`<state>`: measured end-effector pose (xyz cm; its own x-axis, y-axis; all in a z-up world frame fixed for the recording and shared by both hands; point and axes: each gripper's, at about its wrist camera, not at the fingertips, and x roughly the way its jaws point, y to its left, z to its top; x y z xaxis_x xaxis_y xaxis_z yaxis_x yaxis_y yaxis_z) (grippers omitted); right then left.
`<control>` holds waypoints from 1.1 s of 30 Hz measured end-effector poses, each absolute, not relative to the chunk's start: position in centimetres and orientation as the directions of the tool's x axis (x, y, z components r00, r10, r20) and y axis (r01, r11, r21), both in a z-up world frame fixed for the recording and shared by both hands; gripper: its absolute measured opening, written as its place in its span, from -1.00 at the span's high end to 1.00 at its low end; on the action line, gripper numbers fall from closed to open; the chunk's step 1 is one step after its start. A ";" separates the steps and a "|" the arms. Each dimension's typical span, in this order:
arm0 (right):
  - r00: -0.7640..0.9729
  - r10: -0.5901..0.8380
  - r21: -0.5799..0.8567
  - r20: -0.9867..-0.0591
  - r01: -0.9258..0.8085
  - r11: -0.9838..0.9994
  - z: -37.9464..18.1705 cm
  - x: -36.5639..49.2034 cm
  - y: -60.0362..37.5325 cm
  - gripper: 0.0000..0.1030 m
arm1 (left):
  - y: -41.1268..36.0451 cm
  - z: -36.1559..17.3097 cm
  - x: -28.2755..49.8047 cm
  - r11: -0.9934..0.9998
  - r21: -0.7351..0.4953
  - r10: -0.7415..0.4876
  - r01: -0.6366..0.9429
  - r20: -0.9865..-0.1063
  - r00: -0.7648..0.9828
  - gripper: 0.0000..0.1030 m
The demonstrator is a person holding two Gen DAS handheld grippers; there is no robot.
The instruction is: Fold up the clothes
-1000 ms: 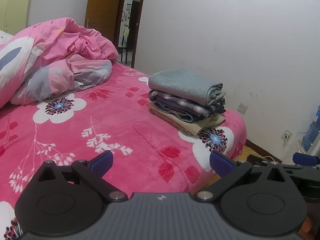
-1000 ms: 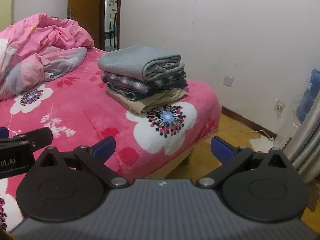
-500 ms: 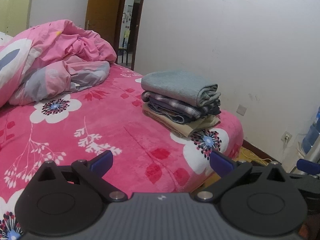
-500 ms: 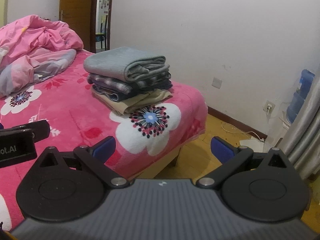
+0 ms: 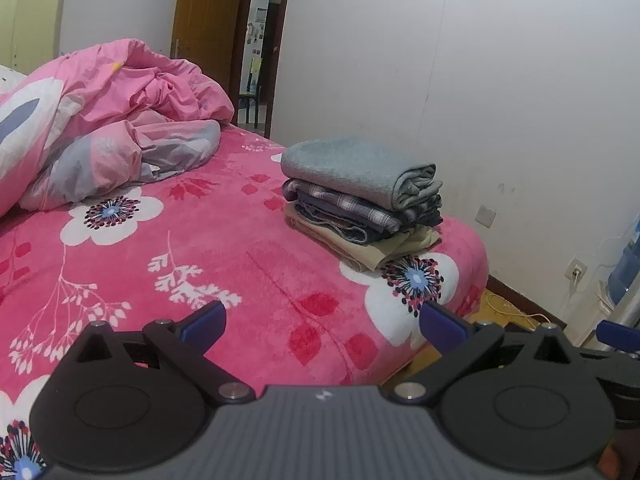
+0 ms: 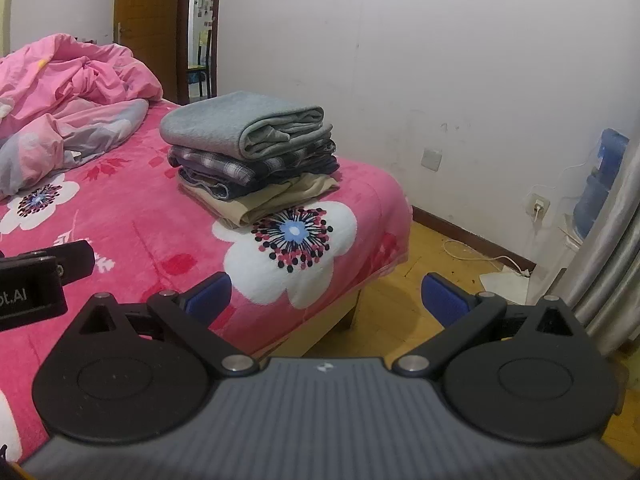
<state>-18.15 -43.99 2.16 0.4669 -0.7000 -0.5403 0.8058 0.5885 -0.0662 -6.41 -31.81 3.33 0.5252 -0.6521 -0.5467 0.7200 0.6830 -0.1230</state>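
A stack of folded clothes [image 5: 362, 200] sits near the right corner of the pink flowered bed [image 5: 224, 264]: a grey piece on top, plaid and denim below, beige at the bottom. It also shows in the right wrist view [image 6: 252, 156]. My left gripper [image 5: 322, 322] is open and empty, held above the bed well short of the stack. My right gripper [image 6: 326, 298] is open and empty, over the bed's front corner and the floor. The left gripper's body [image 6: 36, 276] shows at the left edge of the right wrist view.
A crumpled pink quilt [image 5: 100, 128] lies at the bed's far left. A white wall runs behind the stack, with an open doorway [image 5: 260, 60] beyond. Wooden floor [image 6: 432, 280], a wall socket with cable, a blue water bottle [image 6: 600, 188] and a grey curtain stand at right.
Both grippers have drawn back and swung slightly; the stack has shifted in both views. Both grippers stay open and empty.
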 end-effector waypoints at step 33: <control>0.451 -0.699 -0.073 -0.554 0.811 0.581 1.7 -18.0 -43.7 -0.97 | -31.4 3.5 -6.4 0.684 -0.109 -0.653 0.722 -0.534 0.538 -1.00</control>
<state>-17.98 -43.70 1.74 0.4514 -0.6993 -0.5543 0.8107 0.5809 -0.0727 -6.45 -31.43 3.54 0.5377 -0.6526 -0.5338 0.7216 0.6837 -0.1090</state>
